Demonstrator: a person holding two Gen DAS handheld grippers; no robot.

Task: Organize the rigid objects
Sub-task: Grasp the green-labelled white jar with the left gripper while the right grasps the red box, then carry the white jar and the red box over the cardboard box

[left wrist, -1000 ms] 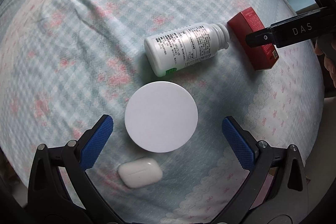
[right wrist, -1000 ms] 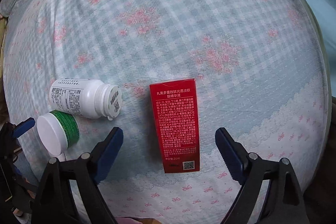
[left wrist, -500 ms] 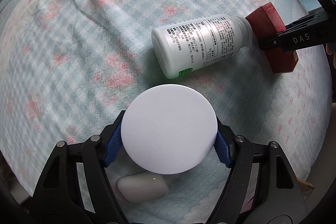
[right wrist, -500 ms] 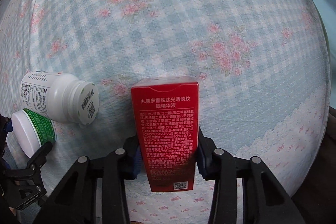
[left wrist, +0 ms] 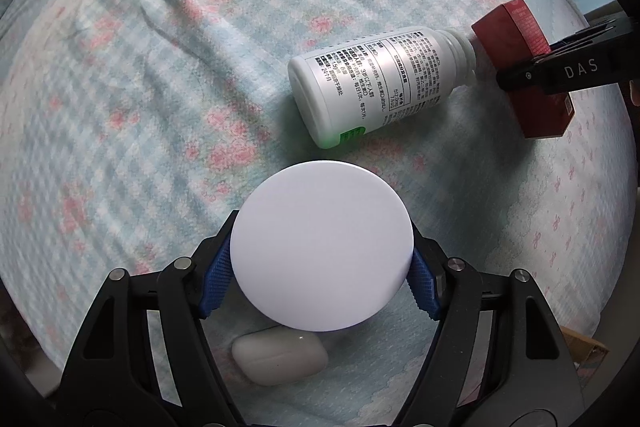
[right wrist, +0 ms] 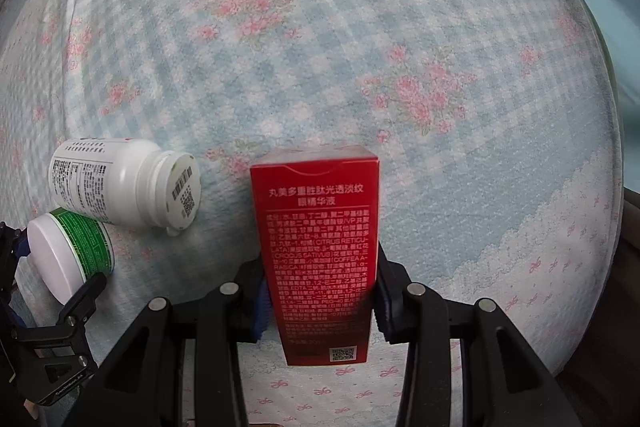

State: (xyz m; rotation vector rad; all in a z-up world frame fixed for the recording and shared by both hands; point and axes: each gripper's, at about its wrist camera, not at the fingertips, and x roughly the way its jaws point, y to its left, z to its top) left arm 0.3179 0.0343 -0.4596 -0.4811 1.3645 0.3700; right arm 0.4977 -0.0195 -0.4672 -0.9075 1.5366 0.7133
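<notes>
The white lid (left wrist: pixel 321 245) hides its jar and part of the earbud case (left wrist: pixel 280 361).

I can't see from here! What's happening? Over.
Left gripper shut on white-lidded jar. Right gripper shut on red box. Nothing blocking.

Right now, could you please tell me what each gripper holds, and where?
Left gripper: round white-lidded green jar, by its sides. Right gripper: red cardboard box, across its lower sides.

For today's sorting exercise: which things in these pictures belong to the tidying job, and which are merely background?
Job:
red box, in right gripper
white-lidded jar, in left gripper
white bottle, lying down
earbud case

Background:
floral bedsheet
</notes>
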